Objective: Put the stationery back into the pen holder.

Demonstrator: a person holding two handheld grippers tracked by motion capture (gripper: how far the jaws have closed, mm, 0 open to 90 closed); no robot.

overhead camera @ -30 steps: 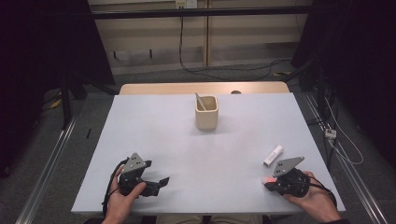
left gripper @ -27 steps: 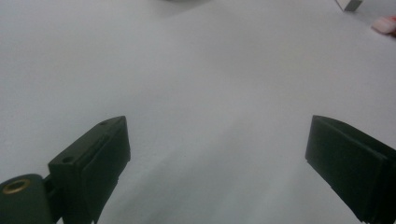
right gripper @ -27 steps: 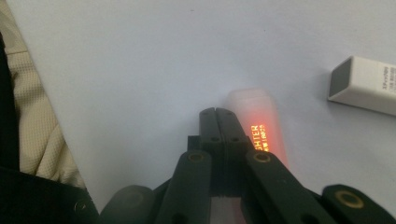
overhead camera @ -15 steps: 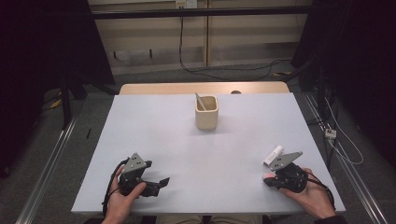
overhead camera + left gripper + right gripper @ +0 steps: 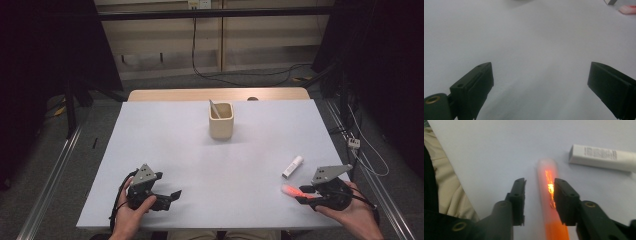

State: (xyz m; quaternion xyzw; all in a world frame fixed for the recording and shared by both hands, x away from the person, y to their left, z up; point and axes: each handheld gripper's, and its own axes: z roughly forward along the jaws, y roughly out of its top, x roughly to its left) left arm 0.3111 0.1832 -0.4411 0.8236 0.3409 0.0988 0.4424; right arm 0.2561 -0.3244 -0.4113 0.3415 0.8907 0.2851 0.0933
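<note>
The white tabletop stands in a dim room, with a pale wall and trailing cables behind it and dark floor on both sides. My right claw sits near the front right corner, its jaws having just been opening; they stand apart now, and the orange tube lies between them, close against one jaw, though I cannot tell whether it touches. The tube is blurred and glowing in my right gripper view. In the high view it pokes out from that claw as an orange tip. Just beyond it lies a white cap, apart from the tube. My left claw rests near the front left, jaws spread wide over bare tabletop. Well away, toward the far middle, stands a beige cup with a stick leaning inside. Nothing lies between the cup and my claws.
</note>
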